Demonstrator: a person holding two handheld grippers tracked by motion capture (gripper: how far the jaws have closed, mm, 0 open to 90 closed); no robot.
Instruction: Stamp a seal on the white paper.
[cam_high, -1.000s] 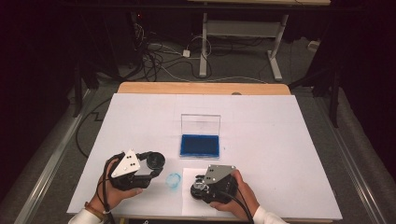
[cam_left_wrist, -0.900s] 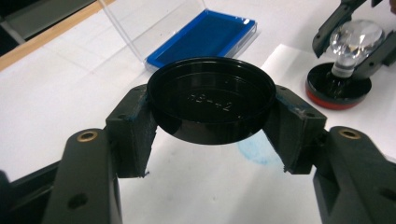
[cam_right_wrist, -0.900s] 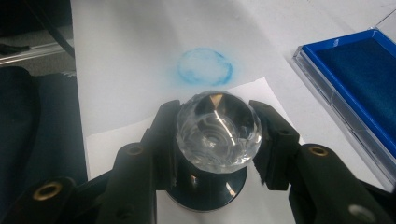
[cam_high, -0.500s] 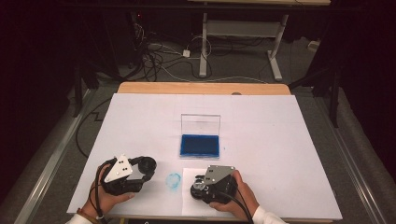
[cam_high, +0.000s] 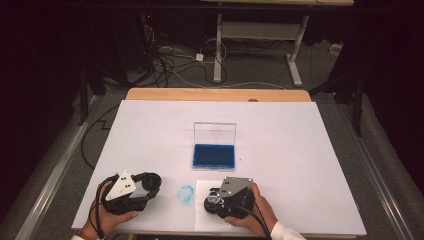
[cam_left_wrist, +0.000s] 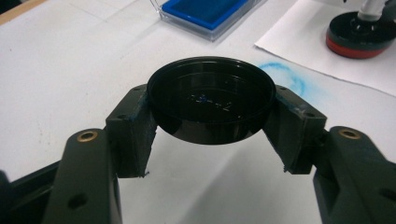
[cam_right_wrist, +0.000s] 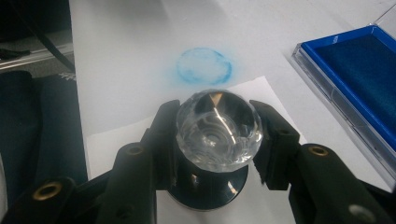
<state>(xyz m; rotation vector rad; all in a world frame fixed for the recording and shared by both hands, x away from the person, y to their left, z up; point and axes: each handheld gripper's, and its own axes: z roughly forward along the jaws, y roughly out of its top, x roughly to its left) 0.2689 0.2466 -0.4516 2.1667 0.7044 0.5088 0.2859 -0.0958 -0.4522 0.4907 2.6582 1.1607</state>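
Note:
My left gripper (cam_high: 146, 184) (cam_left_wrist: 211, 122) is shut on a round black lid (cam_left_wrist: 210, 91) (cam_high: 150, 180), held by its rim just above the white table, at the near left. My right gripper (cam_high: 216, 202) (cam_right_wrist: 217, 140) is shut on the clear faceted knob (cam_right_wrist: 218, 122) of a stamp. The stamp's black base (cam_right_wrist: 205, 189) stands upright on a white paper sheet (cam_high: 201, 216) (cam_right_wrist: 119, 140). From the left gripper view the stamp (cam_left_wrist: 360, 31) shows a red band at its foot. A round blue ink smudge (cam_high: 186, 194) (cam_right_wrist: 204, 65) (cam_left_wrist: 290, 80) marks the table between the two grippers.
An open blue ink pad (cam_high: 214, 156) (cam_right_wrist: 362, 74) (cam_left_wrist: 205, 10) with its clear cover (cam_high: 215, 133) raised lies at mid-table, beyond both grippers. The white table (cam_high: 300, 150) ends in a wooden strip (cam_high: 215, 95) at the far side. Cables and desk legs stand on the floor behind.
My left gripper has drifted left and toward the near edge with the black lid, sinking slightly. The right gripper and stamp have stayed where they were.

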